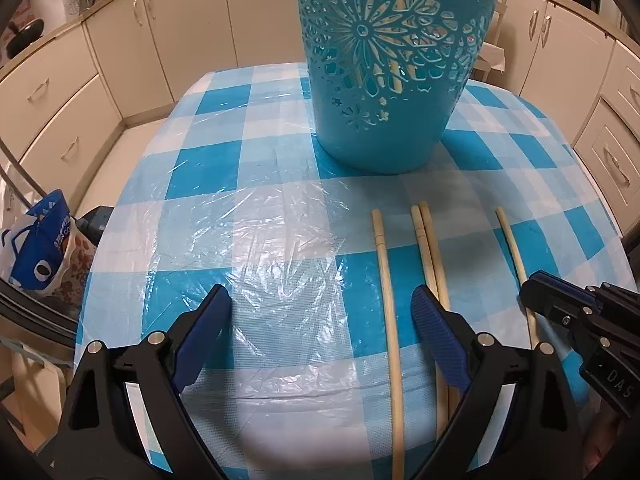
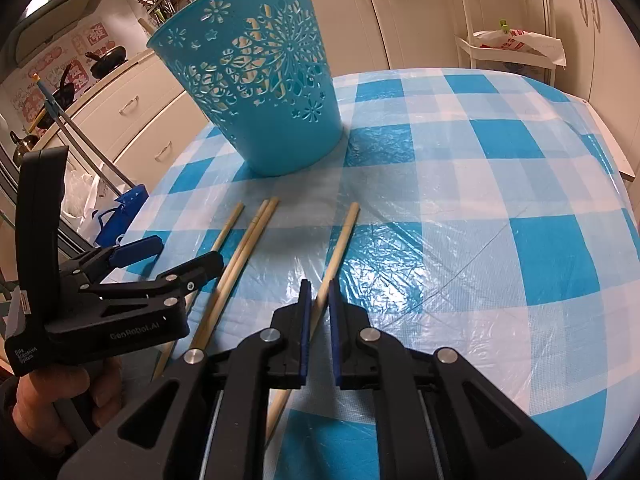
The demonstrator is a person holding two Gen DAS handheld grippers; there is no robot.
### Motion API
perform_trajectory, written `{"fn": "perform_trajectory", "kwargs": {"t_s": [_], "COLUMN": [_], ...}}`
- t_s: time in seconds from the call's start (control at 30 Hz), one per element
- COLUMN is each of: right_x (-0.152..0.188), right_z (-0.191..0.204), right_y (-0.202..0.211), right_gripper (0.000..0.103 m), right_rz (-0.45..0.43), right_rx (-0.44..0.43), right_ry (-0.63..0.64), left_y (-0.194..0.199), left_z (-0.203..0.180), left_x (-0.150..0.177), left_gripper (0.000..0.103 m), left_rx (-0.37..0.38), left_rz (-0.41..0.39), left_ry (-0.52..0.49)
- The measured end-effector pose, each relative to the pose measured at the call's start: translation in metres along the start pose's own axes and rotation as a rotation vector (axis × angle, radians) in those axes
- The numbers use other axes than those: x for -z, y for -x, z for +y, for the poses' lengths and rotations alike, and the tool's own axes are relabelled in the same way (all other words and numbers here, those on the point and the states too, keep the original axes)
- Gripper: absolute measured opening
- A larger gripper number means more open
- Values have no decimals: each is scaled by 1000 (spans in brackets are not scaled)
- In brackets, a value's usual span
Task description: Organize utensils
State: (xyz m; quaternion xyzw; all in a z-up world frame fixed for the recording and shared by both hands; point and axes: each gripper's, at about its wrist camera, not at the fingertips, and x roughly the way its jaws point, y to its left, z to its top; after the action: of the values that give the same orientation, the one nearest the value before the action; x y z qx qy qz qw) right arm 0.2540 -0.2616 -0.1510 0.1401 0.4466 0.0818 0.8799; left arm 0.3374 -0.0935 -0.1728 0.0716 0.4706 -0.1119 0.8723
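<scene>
**Four chopsticks lined up before the basket, right gripper closed on the outermost one**

Four wooden chopsticks lie flat on the checked tablecloth (image 2: 500, 168), all on the near side of the teal cut-out basket (image 2: 260, 92), which stands upright. Their long axes run roughly parallel, each with one end pointing toward the basket's base and the other toward the grippers. None touches the basket; a strip of bare cloth lies between.

The leftmost chopstick (image 1: 386, 300) lies alone. The middle pair (image 1: 430, 248) lies side by side, touching near the basket-facing ends. The rightmost chopstick (image 2: 340, 240) lies apart from the pair, angled slightly.

The right gripper (image 2: 318, 304) points down at a slant toward the basket, its jaws drawn narrow with the rightmost chopstick passing between the blue pads, gripped partway along its length. The shaft's basket-facing part still appears to lie on or close to the cloth.

The left gripper (image 1: 320, 320) also tilts downward toward the basket, jaws spread wide and holding nothing. One finger (image 1: 436, 332) lies over the middle pair, the leftmost chopstick inside the gap. The hand (image 2: 52, 400) around its handle shows in the right wrist view.

Left of the basket the cloth is open and bare up to the table edge; to its right lies a broad clear stretch.
</scene>
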Motion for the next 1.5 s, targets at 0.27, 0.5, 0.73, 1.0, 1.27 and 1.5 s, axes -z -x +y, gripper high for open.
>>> {"fn": "perform_trajectory", "kwargs": {"t_s": [0.27, 0.5, 0.73, 1.0, 1.27, 1.5], "right_x": [0, 0, -2, -3, -3, -4], "right_z": [2, 15, 27, 23, 25, 20], "right_y": [0, -4, -8, -7, -8, -6], "right_gripper": [9, 9, 9, 15, 8, 8], "right_rz": [-4, 13, 43, 41, 37, 44], "right_rx": [22, 25, 18, 33, 54, 53], "right_ry": [13, 85, 188, 127, 122, 107], "left_y": [3, 6, 7, 7, 7, 7], "left_z": [0, -16, -4, 7, 4, 3], "left_x": [2, 3, -1, 1, 0, 1], "left_gripper": [82, 58, 8, 7, 9, 12], "left_rx": [-2, 35, 66, 87, 91, 97], "left_rz": [-17, -33, -38, -31, -28, -32], "left_ry": [-14, -74, 14, 63, 55, 53]}}
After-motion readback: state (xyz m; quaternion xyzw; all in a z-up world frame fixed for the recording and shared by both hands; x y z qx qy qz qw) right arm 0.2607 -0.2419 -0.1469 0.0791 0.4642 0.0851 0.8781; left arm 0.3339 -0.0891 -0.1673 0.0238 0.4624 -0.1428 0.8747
